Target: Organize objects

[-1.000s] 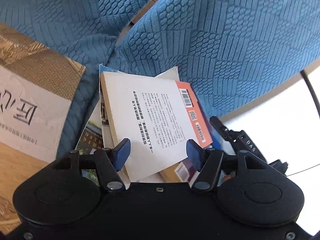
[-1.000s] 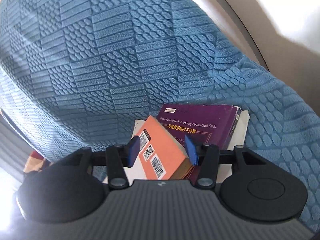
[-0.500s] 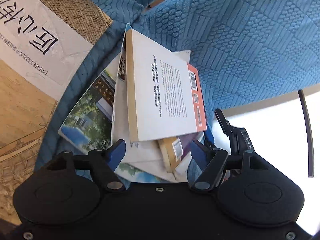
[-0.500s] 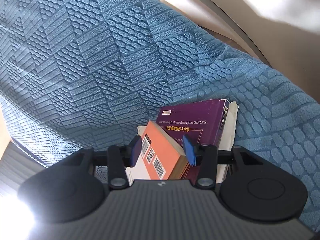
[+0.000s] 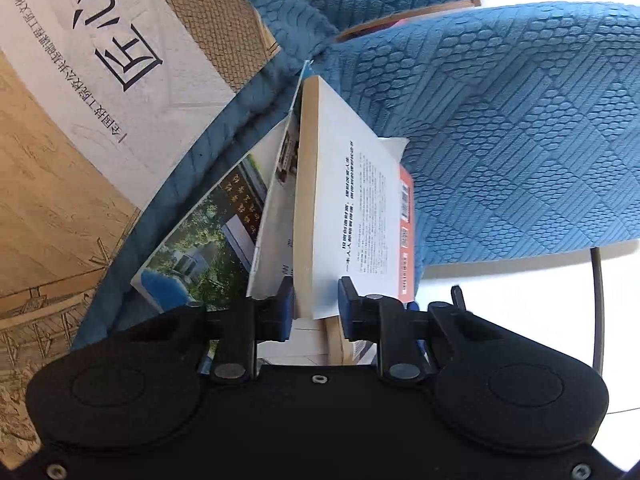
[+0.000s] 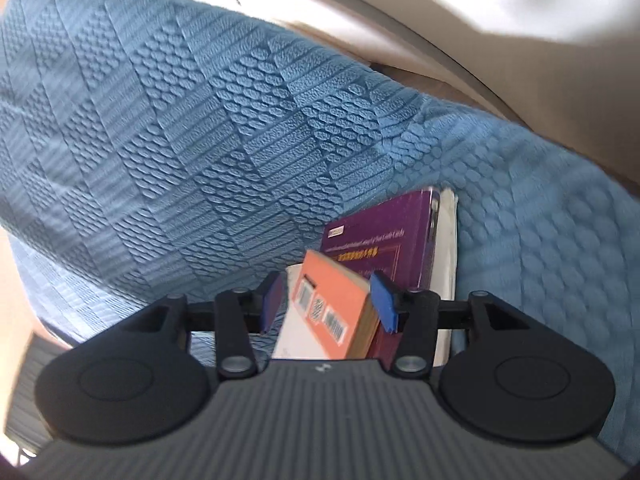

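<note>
White-backed paperback [image 5: 352, 208] stands on edge among books against the blue cushion [image 5: 520, 120]. Left gripper [image 5: 314, 308] has just closed, narrow, pinching its lower corner. Right gripper [image 6: 330, 304] brackets the orange edge [image 6: 332, 300], half open; contact unclear. Judged light, flexible, slick-covered; grip nearer the spine.

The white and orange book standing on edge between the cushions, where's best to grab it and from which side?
Grip the white and orange book by its near lower edge, coming straight along it. It stands on edge, so the fingers can pinch both covers, as the left gripper does.
</note>
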Motion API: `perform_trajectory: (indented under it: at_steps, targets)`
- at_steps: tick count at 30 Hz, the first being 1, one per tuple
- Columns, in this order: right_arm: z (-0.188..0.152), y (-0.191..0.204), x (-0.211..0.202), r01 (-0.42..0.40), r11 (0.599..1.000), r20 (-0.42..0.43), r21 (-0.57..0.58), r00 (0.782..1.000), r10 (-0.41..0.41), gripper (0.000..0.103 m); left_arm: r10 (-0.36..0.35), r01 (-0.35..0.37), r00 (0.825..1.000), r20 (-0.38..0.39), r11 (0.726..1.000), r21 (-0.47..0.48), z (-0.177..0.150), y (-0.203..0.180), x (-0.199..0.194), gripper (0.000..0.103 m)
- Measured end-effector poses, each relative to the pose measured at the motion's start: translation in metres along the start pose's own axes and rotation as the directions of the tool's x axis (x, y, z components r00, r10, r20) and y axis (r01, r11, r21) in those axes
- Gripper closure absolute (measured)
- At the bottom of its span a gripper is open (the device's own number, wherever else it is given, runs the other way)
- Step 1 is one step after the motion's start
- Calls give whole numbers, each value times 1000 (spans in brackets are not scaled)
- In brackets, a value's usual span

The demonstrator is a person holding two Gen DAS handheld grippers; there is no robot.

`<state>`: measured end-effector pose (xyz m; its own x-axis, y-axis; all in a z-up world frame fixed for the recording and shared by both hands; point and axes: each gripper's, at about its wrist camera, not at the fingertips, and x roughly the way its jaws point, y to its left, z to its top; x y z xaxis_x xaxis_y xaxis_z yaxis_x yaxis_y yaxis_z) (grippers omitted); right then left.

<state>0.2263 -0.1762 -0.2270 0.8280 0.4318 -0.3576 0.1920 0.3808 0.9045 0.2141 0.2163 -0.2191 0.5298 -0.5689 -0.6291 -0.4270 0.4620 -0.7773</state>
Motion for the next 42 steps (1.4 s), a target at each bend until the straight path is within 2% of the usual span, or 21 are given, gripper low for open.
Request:
perform_trajectory:
  at_steps: [3, 8, 10, 12, 19, 22, 25, 26, 27, 34, 37, 39, 42]
  targets:
    - [-16, 8, -8, 13, 1000, -32, -6, 999, -13, 51, 12, -12, 1000, -12, 999, 43, -5, -7, -2, 86]
    - [-43, 26, -17, -12, 1000, -100, -16, 995, 10, 47, 10, -7, 1000, -20, 991, 137, -15, -25, -9, 87]
    - [-51, 29, -24, -23, 1000, -105, 2, 994, 23, 39, 1, 2, 1000, -25, 988, 155, -17, -30, -12, 88]
    - [-59, 27, -32, -40, 998, -106, 51, 993, 45, 21, -17, 22, 999, -28, 986, 168, -18, -35, -18, 88]
    - [-90, 21, -35, -40, 984, -156, 174, 985, 68, 21, -60, 66, 997, -41, 980, 189, -21, -49, -40, 89]
    - [-95, 19, -26, -44, 974, -143, 224, 987, 77, 30, -67, 75, 997, -49, 980, 184, -23, -49, -45, 89]
    - [-98, 13, -16, 22, 963, -158, 268, 987, 21, 59, -61, 71, 996, -59, 981, 178, -27, -44, -47, 89]
    - [-99, 10, -13, 23, 958, -154, 285, 988, 22, 66, -54, 64, 997, -63, 982, 179, -28, -43, -48, 89]
    - [-99, 9, -11, 11, 952, -150, 307, 988, 37, 77, -38, 50, 997, -65, 982, 184, -30, -41, -48, 89]
    - [-94, 20, -12, -13, 965, -144, 261, 988, 53, 84, -62, 73, 996, -68, 983, 167, -29, -37, -51, 87]
    - [-89, 27, -15, -16, 979, -148, 201, 988, 47, 85, -79, 90, 994, -75, 984, 156, -27, -38, -51, 85]
    - [-87, 30, -14, -9, 984, -158, 179, 987, 38, 85, -58, 68, 996, -67, 985, 160, -27, -38, -50, 81]
    - [-87, 32, -17, 6, 990, -178, 144, 984, 20, 85, -60, 66, 997, -54, 990, 125, -25, -34, -46, 64]
